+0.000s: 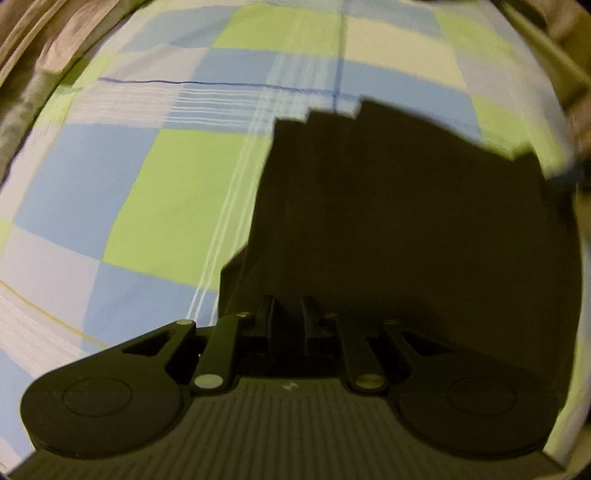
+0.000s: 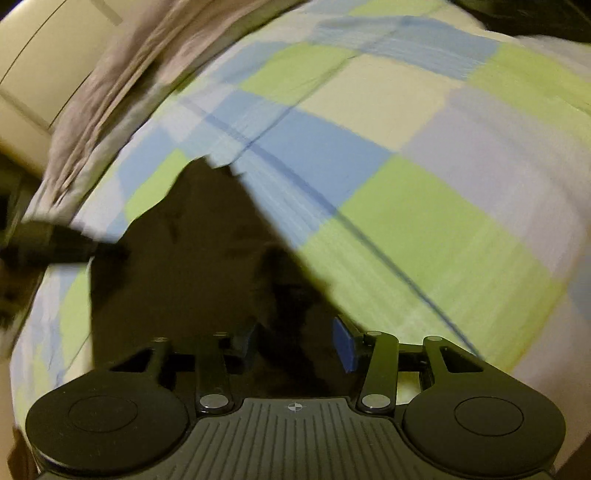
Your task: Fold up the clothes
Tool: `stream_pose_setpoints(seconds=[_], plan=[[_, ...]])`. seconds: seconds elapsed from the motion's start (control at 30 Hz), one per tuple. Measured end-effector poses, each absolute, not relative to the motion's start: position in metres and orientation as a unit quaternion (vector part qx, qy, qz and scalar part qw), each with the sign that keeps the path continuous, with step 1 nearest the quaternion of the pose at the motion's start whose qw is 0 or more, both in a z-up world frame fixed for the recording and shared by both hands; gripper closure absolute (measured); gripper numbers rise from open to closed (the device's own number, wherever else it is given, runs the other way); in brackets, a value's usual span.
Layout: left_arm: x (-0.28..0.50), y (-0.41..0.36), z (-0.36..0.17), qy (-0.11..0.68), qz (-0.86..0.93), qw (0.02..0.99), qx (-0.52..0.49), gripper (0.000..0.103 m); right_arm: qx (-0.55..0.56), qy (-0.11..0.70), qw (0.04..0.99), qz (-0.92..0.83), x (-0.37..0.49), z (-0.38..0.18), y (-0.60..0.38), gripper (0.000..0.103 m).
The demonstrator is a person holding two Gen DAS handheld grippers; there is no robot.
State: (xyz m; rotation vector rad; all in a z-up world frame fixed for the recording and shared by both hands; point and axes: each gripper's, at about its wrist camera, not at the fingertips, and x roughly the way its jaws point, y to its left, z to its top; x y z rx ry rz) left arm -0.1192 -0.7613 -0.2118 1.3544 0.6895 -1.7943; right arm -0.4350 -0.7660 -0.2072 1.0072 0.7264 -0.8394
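A dark garment [image 1: 406, 221] lies spread on a checked bed sheet [image 1: 159, 192]; its far edge is stepped. My left gripper [image 1: 290, 314] points down at its near edge. The black fingers [image 1: 269, 314] stand almost together, and the cloth rises up to them. In the right wrist view the same dark garment [image 2: 192, 258] comes to a peak at the far end. My right gripper [image 2: 295, 339] has its blue pads [image 2: 343, 343] half apart, closed on a thick bunch of the dark cloth. A blurred dark shape [image 2: 55, 247] touches the garment's left corner.
The sheet [image 2: 424, 221] in green, blue and white squares covers the bed around the garment. Grey-brown bedding [image 2: 110, 92] is bunched along the far left edge, with pale furniture [image 2: 44, 55] behind it. Another dark item [image 2: 517, 22] lies at the top right.
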Motion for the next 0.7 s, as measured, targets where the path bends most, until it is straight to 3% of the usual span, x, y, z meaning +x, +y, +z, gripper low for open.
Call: stream_pose_setpoints(seconds=[0.13,0.2,0.23,0.3,0.4,0.47,0.7], plan=[[-0.114,-0.736,-0.194,0.201,-0.706,0.391,0.555,0.069,0.405,0.352,0.760,-0.365,-0.427,-0.184,-0.758,0.056],[-0.115,-0.713,-0.187,0.122,-0.711,0.376,0.582,0.057,0.370,0.372,0.781,-0.338,-0.417,-0.172,-0.746,0.054],[-0.117,-0.700,-0.186,0.082,-0.713,0.361,0.595,0.051,0.352,0.382,0.791,-0.322,-0.410,-0.167,-0.738,0.044],[-0.120,-0.672,-0.187,0.009,-0.718,0.321,0.617,0.050,0.317,0.400,0.813,-0.282,-0.392,-0.160,-0.714,0.025],[-0.124,-0.630,-0.199,-0.099,-0.723,0.263,0.631,0.033,0.261,0.426,0.839,-0.216,-0.360,-0.161,-0.668,0.025],[-0.124,-0.608,-0.212,-0.165,-0.725,0.235,0.626,0.030,0.216,0.447,0.848,-0.187,-0.335,-0.172,-0.635,0.025],[-0.131,-0.593,-0.261,-0.283,-0.713,0.220,0.602,0.033,0.114,0.493,0.840,-0.199,-0.270,-0.229,-0.565,0.025]])
